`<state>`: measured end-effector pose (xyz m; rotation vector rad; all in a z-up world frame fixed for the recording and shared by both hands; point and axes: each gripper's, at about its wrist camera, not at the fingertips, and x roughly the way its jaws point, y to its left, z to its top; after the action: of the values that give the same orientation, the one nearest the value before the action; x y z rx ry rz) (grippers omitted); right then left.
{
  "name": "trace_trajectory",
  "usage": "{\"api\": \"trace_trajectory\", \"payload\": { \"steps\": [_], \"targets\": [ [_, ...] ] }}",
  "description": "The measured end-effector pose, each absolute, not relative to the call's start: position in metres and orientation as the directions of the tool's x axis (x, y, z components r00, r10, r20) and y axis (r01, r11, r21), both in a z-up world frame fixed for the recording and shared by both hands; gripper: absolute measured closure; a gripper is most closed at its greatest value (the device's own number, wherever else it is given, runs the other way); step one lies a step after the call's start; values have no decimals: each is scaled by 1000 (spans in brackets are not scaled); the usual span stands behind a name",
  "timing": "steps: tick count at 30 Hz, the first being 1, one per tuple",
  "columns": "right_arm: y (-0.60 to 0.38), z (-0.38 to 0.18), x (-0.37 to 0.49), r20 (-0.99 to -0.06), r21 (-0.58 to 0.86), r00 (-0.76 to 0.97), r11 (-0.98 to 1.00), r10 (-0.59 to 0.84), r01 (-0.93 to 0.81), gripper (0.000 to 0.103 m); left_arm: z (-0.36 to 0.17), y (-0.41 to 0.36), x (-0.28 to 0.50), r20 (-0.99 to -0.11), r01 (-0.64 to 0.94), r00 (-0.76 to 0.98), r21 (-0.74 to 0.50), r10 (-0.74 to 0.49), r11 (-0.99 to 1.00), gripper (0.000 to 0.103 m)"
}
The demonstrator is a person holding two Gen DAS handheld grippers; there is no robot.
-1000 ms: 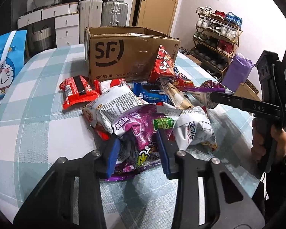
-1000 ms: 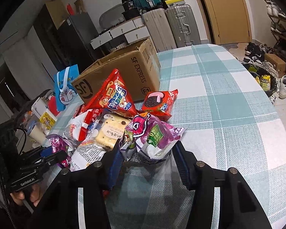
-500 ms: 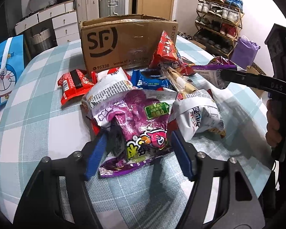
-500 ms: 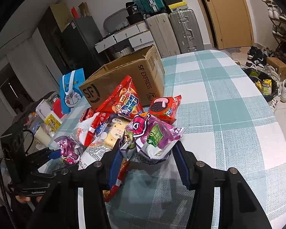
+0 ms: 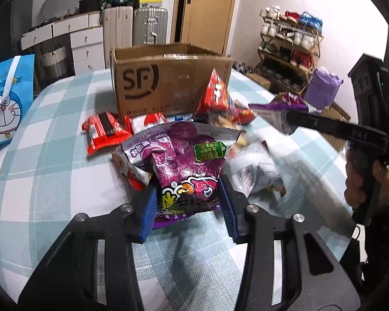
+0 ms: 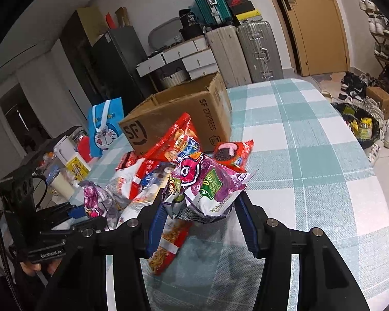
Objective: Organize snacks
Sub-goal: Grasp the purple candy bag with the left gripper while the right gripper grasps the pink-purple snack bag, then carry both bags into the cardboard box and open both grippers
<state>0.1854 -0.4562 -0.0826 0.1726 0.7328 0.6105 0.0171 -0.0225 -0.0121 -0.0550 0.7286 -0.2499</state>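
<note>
A pile of snack bags lies on the checked tablecloth in front of an open cardboard box, which also shows in the right wrist view. My left gripper is shut on a purple snack bag and holds it lifted above the pile. My right gripper is shut on another purple and white snack bag, raised off the table. From the left wrist view the right gripper holds that bag at the right. From the right wrist view the left gripper holds its bag at the left.
A red cookie pack lies left of the pile. A red chip bag leans on the box, with a red Oreo-style pack beside it. A blue Doraemon bag stands at the table's left edge. A noodle snack bag lies under my right gripper.
My left gripper has closed on the purple bag and lifted it off the pile. My right gripper has risen with its purple bag, uncovering the noodle snack bag beneath.
</note>
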Motion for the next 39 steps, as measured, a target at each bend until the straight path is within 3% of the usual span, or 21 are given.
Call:
{"api": "trace_trajectory", "payload": {
  "steps": [19,39],
  "targets": [
    [-429,-36,184,-499,313,591,768,633,-558,51,61,-4,30,-520,131,831,-162,-198,978,62],
    [-394,6,250,-459,309,592,744,662,-593,51,110,6,128,-495,80,855,-169,-155,982,62]
  ]
}}
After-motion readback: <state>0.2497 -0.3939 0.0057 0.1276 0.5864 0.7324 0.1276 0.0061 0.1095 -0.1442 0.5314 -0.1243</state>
